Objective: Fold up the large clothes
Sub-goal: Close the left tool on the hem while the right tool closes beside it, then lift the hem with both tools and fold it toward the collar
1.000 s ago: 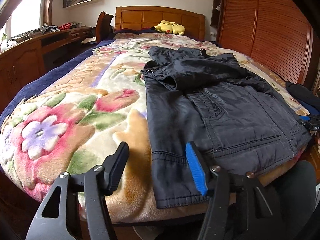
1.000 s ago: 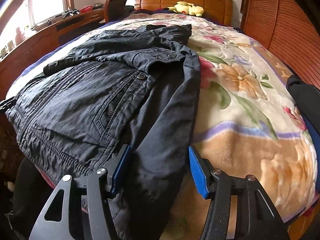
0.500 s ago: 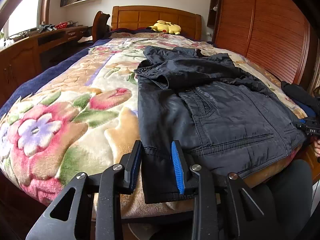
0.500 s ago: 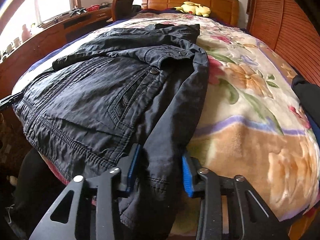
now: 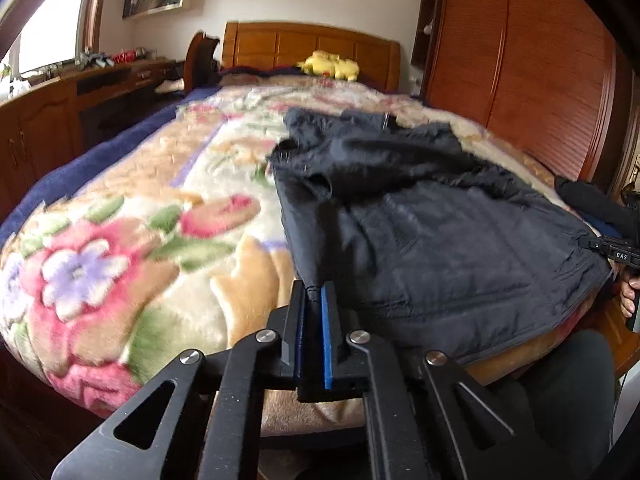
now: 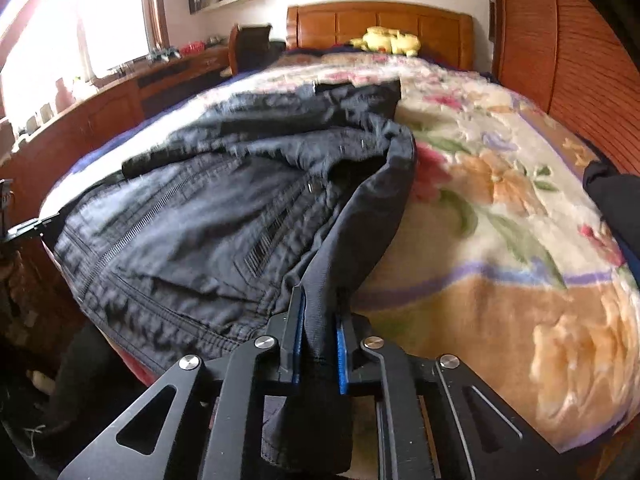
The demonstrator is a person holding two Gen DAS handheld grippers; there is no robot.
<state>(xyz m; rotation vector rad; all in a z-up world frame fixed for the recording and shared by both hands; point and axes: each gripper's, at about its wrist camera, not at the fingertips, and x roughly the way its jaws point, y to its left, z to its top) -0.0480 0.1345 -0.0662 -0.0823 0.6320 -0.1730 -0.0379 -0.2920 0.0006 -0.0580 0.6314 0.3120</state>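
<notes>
Nearest the lens in the left wrist view, the left tongs (image 5: 313, 300) have just been closing and now stand clamped on the near left corner of the dark jacket (image 5: 440, 232), a thin bunch of hem cloth pinched between the blue pads. In the right wrist view the right tongs (image 6: 318, 312) have likewise just been closing and are clamped on a thicker fold of the same jacket (image 6: 224, 220), apparently the end of a sleeve or a side panel that hangs down past the jaws over the bed's near edge.

The jacket lies on the floral blanket (image 5: 120, 248) of the bed, its hem at the near edge and its collar end toward the wooden headboard (image 5: 312, 48). Its long axis thus runs straight away from both tongs, from hem to collar. The two grips sit at opposite near corners, one hand to each side; neither hand is markedly nearer the garment than the other. Both views are blurred, so the seams at the grip points cannot be read closely.

The coming move, judged from this layout, would carry the near edge away from the person along that axis, toward the collar.

Farther back, a yellow plush toy (image 6: 386, 40) rests against the headboard, well apart from the jacket.
</notes>
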